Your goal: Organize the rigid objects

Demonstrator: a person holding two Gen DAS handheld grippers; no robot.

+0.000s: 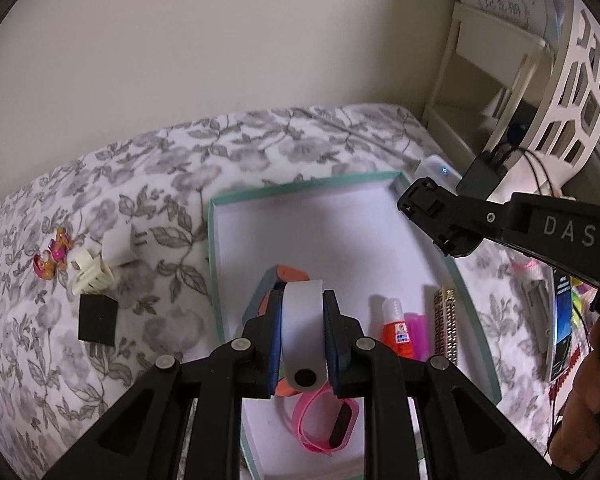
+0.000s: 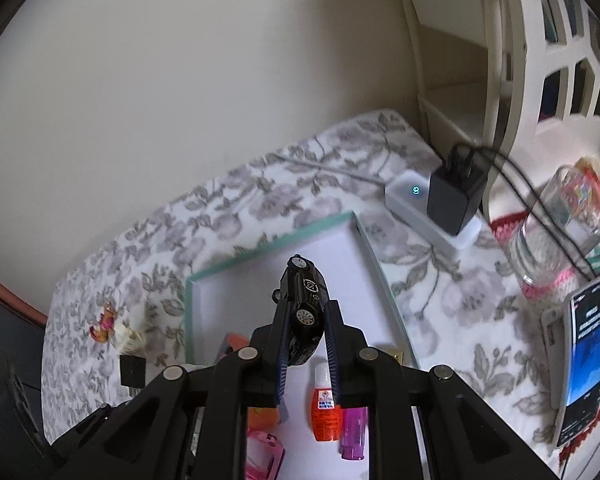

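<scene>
Left gripper point(image 1: 303, 316) clamps a grey band point(image 1: 302, 320) over the tray point(image 1: 216, 240); right gripper point(image 2: 306, 320) pinches a toy car point(image 2: 306, 300) above it. Both look light and stiff; the car's flanks suit gripping. Black cube point(image 1: 97, 320) waits at nine o'clock.

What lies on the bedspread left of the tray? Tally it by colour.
Black: 1, the cube
White: 1, the plug
Cream: 1, the clip
Pink and orange: 1, the figurine
Total: 4
</scene>
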